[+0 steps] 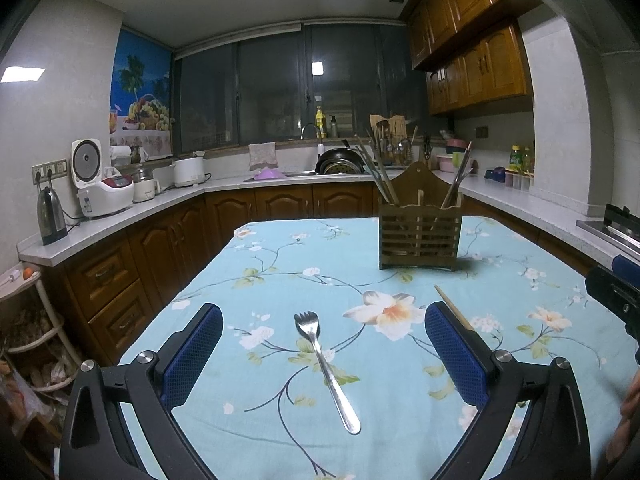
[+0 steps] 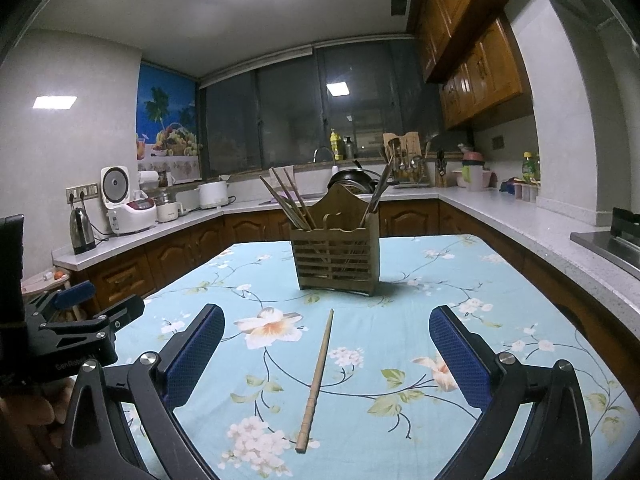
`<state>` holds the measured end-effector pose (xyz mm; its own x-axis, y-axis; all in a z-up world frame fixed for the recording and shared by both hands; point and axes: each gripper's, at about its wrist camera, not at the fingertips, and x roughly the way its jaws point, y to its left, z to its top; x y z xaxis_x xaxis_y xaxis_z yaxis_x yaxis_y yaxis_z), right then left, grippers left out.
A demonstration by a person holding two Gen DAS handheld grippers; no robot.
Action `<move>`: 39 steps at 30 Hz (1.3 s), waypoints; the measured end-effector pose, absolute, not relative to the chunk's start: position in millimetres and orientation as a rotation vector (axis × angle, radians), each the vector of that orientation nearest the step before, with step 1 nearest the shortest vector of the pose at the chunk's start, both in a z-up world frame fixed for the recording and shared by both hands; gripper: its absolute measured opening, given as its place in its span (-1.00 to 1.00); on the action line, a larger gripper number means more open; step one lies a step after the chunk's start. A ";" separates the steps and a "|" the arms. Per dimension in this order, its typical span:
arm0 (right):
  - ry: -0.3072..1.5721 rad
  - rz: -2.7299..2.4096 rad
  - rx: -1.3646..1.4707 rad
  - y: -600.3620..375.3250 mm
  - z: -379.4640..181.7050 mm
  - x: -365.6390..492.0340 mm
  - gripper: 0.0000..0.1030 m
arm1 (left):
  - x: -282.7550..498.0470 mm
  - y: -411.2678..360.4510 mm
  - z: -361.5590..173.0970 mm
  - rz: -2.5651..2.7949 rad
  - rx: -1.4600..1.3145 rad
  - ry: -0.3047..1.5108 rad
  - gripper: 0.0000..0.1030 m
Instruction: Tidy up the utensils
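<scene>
The left tongs [image 1: 323, 350] are spread wide and empty, and framed between their blue pads [image 1: 192, 354] is a metal fork [image 1: 326, 368] lying flat on the worktop [image 1: 248, 276]. The fork's tines are pointed away, toward the far side, and its rounded handle end is nearest the camera; the long axis is run near to far, slanted a little to the right as it comes near. It is judged light, stiff and slick, so a grip across the narrow neck or mid-handle is suggested, where the pads can bite without the polished steel sliding out.

Over on the right, the right tongs [image 2: 326, 354] are likewise held apart with nothing in them. Between them a single wooden chopstick [image 2: 318, 380] is laid on the floral cloth, its thin tip toward the far side and its thick, grooved butt nearest. The axis is close to straight near-far, leaning slightly right at the tip. It is judged very light, rigid and less slippery than the fork; the thicker half is the fairer place to be pinched.

Farther out, a slatted wooden utensil holder [image 2: 336, 264] is stood upright on the worktop, with chopsticks already leaning out of it on both sides. Which compartment each item belongs in cannot be made out for certain through the slats.
</scene>
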<state>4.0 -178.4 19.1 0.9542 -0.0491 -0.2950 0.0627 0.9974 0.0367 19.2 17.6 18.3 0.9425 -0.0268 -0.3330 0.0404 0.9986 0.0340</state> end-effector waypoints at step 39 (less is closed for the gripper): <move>0.294 -0.060 0.054 -185.8 21.4 1.7 1.00 | 22.5 9.8 23.1 -0.047 0.040 0.333 0.99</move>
